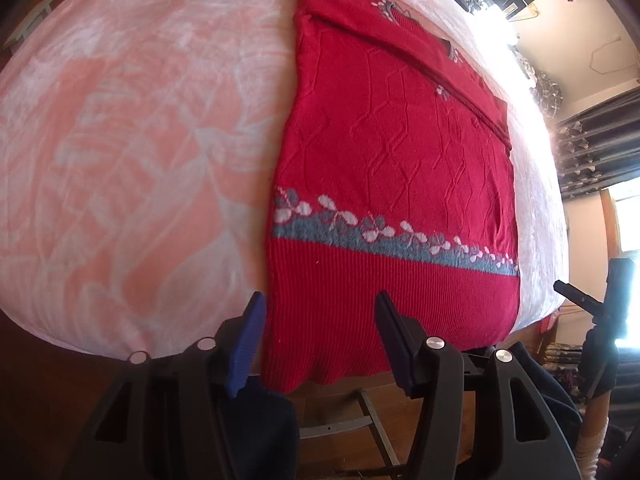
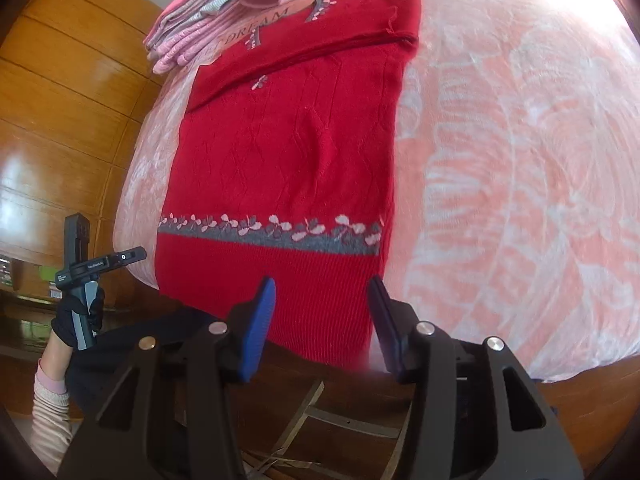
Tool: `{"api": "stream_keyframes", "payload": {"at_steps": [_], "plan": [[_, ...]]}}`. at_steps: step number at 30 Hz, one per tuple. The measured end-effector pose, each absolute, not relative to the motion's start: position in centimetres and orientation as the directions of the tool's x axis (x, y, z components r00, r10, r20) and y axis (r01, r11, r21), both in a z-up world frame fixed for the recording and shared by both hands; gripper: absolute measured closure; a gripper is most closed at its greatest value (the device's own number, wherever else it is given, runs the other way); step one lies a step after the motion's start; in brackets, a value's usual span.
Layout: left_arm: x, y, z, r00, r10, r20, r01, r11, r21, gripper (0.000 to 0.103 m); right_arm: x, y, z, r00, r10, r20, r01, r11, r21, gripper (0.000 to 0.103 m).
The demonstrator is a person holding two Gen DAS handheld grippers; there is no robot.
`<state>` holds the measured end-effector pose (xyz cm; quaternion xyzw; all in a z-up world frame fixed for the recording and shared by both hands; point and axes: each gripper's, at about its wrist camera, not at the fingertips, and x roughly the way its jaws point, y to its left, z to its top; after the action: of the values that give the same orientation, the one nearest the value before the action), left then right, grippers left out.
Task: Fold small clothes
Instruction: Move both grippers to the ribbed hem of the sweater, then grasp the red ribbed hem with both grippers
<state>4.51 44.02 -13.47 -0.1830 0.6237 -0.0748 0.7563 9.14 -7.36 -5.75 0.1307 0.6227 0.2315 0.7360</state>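
A red knitted sweater [image 1: 384, 160] lies flat in the middle of both frames on a pink-and-white patterned blanket [image 1: 132, 152] (lettered "SWEET DREAM" along its far border), its sleeves folded across the chest near the top and its ribbed hem hanging slightly over the near edge. A grey band with pale pink flowers crosses the sweater above the hem, and faint diamond cabling textures the body. The left tongs [image 1: 320, 320] and the right tongs [image 2: 322, 306] both stand wide at the hem, gripping nothing, while a pile of pink clothes [image 2: 208, 16] sits at the upper left of the right view.
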Motion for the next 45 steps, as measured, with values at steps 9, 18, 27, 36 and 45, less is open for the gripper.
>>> {"api": "stream_keyframes", "payload": {"at_steps": [9, 18, 27, 36, 45], "plan": [[3.7, 43.6, -16.2, 0.161, -0.379, -0.911, -0.094, 0.913, -0.397, 0.045, 8.0, -8.3, -6.8, 0.160, 0.515, -0.842, -0.127, 0.857, 0.500, 0.055], [3.7, 42.9, -16.0, 0.190, -0.424, -0.886, -0.047, 0.897, -0.439, 0.052, 7.2, -6.3, -9.6, 0.104, 0.470, -0.876, -0.171, 0.877, 0.450, 0.054], [4.1, 42.3, -16.5, 0.172, -0.429, -0.887, -0.046, 0.896, -0.443, 0.058, 7.7, -6.5, -11.5, 0.077, 0.456, -0.887, -0.153, 0.884, 0.441, 0.053], [4.1, 41.9, -16.5, 0.178, -0.407, -0.896, -0.028, 0.908, -0.418, 0.063, 7.5, -5.6, -13.4, 0.027, 0.436, -0.900, -0.170, 0.889, 0.425, 0.051], [4.4, 41.5, -16.5, 0.191, -0.393, -0.900, -0.019, 0.915, -0.403, 0.086, 7.4, -6.0, -13.9, 0.021, 0.448, -0.894, -0.182, 0.881, 0.437, 0.089]]}}
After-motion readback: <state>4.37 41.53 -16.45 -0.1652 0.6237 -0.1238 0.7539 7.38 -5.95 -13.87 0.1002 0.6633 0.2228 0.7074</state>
